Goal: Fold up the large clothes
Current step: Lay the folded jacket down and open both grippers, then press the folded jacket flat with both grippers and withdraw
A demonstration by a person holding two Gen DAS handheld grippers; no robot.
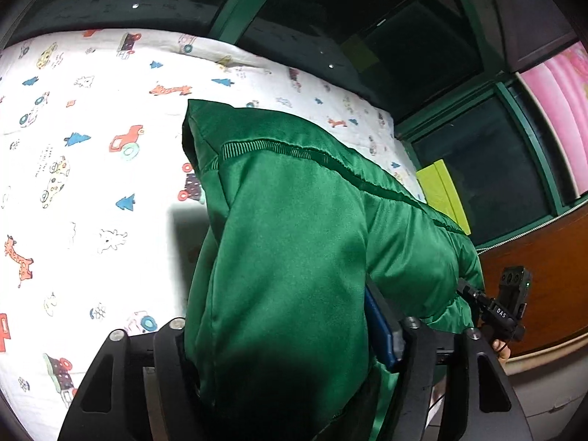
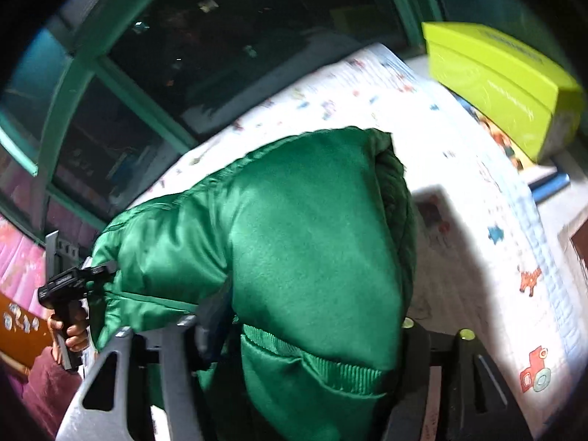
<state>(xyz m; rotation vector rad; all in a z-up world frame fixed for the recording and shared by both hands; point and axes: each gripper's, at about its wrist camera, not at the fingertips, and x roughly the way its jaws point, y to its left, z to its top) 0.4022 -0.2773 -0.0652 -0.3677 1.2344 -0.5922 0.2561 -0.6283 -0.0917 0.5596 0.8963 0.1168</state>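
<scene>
A shiny green padded jacket [image 1: 294,228] hangs bunched over a bed with a white cartoon-print sheet [image 1: 92,183]. My left gripper [image 1: 294,327] is shut on a thick fold of it; the fabric fills the gap between the fingers and presses on the blue pad [image 1: 382,330]. In the right wrist view the same jacket [image 2: 312,239], with its ribbed hem [image 2: 316,360], sits in my right gripper [image 2: 297,325], reaching from finger to finger. Each view shows the other hand-held gripper at the jacket's far end: the right one [image 1: 507,305] and the left one [image 2: 70,286].
Dark windows in green frames [image 1: 477,169] run along the far side of the bed. A yellow-green box [image 2: 496,84] lies at the bed's edge. A pink curtain [image 1: 558,110] and a brown wooden panel [image 1: 533,275] stand to one side. The patterned sheet [image 2: 477,239] lies bare beside the jacket.
</scene>
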